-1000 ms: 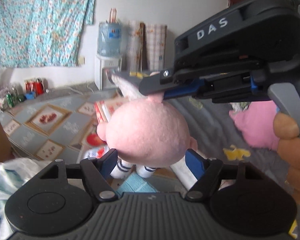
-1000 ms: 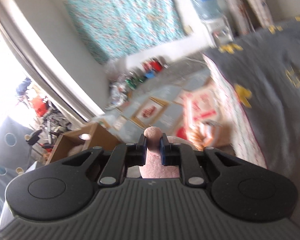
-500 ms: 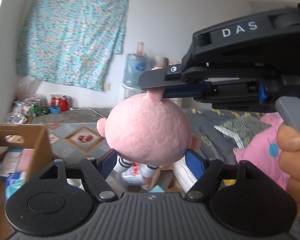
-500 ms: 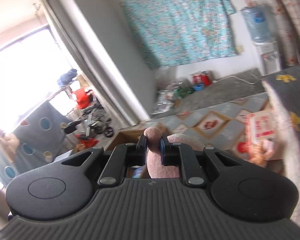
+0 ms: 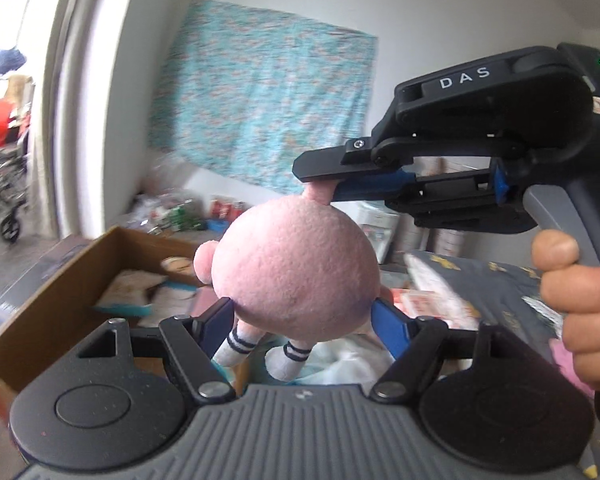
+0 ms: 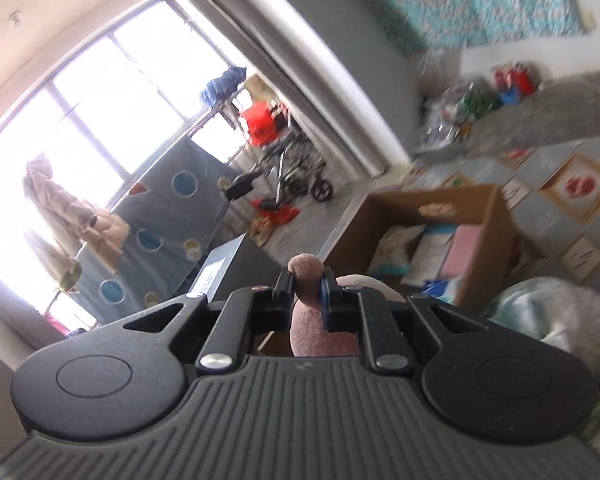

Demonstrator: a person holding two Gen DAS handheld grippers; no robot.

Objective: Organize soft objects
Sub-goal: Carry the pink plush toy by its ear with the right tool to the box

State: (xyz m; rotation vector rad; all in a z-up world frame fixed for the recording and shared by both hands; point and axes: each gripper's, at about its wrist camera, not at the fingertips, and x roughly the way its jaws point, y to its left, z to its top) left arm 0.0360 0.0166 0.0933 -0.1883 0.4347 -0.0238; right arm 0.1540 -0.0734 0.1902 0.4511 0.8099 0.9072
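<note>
The left tool (image 5: pixel 300 320) brackets the round pink plush doll (image 5: pixel 296 272) with wide jaws. The right tool (image 6: pixel 306 292), nearly shut, pinches its small top nub so it hangs steady, likely bound for the brown cardboard box (image 6: pixel 488 240) beyond.

1 pink plush toy (image 5: pixel 296 268), 2 grippers, 1 cardboard box (image 5: pixel 56 312).

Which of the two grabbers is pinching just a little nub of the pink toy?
The right gripper, shut tight on the small nub atop the pink plush toy. The left gripper instead spans the toy's round body, fingers wide apart on either side.
</note>
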